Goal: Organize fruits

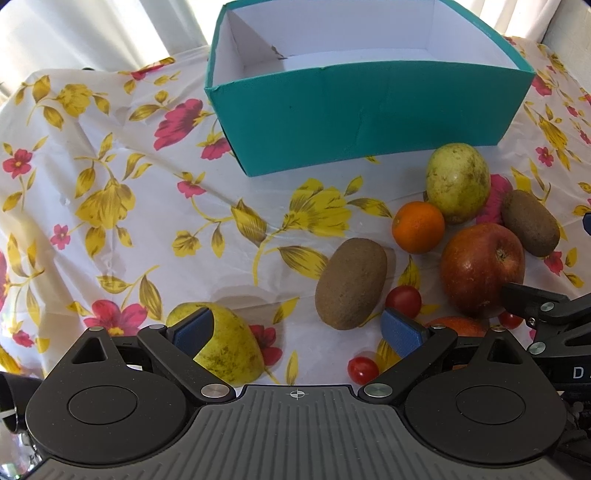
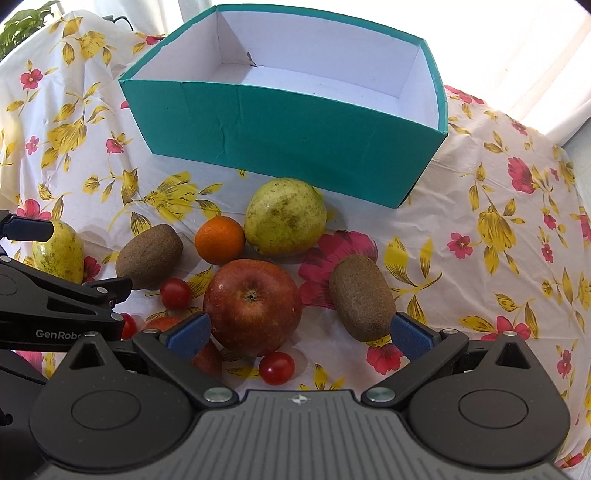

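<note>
A teal box (image 1: pixel 365 122) (image 2: pixel 295 133) with a white inside stands empty at the back of the table. In front of it lie a green pear (image 1: pixel 458 182) (image 2: pixel 286 218), an orange (image 1: pixel 418 227) (image 2: pixel 219 240), a red apple (image 1: pixel 482 267) (image 2: pixel 253 304), two kiwis (image 1: pixel 351 282) (image 2: pixel 362 297) and several cherry tomatoes (image 1: pixel 404 301) (image 2: pixel 276 368). A second yellow-green pear (image 1: pixel 229 343) (image 2: pixel 59 251) lies at the left. My left gripper (image 1: pixel 297 334) is open, with its left pad against that pear. My right gripper (image 2: pixel 299 334) is open low over the apple and the right kiwi.
A white cloth (image 1: pixel 110 192) (image 2: pixel 498 221) printed with yellow and pink flowers covers the table. Bright curtains (image 1: pixel 92 29) hang behind it. The other gripper's black frame (image 2: pixel 55 314) enters the right wrist view from the left. Bare cloth lies left and right of the fruit.
</note>
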Action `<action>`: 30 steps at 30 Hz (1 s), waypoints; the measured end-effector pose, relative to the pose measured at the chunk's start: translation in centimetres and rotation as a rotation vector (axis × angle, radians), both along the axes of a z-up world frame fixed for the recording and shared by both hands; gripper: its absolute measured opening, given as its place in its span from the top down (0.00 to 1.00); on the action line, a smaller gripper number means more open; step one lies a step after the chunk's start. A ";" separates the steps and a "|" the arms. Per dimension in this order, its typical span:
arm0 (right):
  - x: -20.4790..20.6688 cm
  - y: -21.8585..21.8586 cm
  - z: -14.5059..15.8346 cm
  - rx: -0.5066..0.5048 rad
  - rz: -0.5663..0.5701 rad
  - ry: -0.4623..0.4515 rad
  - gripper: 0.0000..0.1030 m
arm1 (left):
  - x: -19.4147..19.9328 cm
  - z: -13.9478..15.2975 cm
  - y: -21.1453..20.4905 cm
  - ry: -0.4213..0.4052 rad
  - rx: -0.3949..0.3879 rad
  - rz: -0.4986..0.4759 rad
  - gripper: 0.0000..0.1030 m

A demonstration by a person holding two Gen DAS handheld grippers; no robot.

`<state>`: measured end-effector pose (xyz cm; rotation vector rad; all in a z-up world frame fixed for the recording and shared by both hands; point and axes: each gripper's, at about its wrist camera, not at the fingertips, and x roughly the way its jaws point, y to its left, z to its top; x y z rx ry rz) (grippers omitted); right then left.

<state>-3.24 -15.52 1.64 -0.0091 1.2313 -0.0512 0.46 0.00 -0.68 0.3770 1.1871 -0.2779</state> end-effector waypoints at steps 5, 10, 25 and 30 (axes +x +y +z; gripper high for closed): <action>0.1 -0.1 0.0 -0.003 0.005 -0.001 0.00 | 0.0 0.0 0.0 0.001 0.000 0.000 0.03; 0.1 -0.1 0.0 -0.003 0.007 -0.001 0.00 | 0.1 0.1 0.0 0.003 0.000 0.003 0.03; 0.0 0.0 0.2 -0.009 0.017 -0.003 0.00 | 0.0 0.1 -0.1 0.011 0.002 0.007 0.03; 0.0 0.0 0.3 -0.012 0.019 -0.004 0.00 | 0.0 0.1 0.0 0.015 -0.002 0.009 0.03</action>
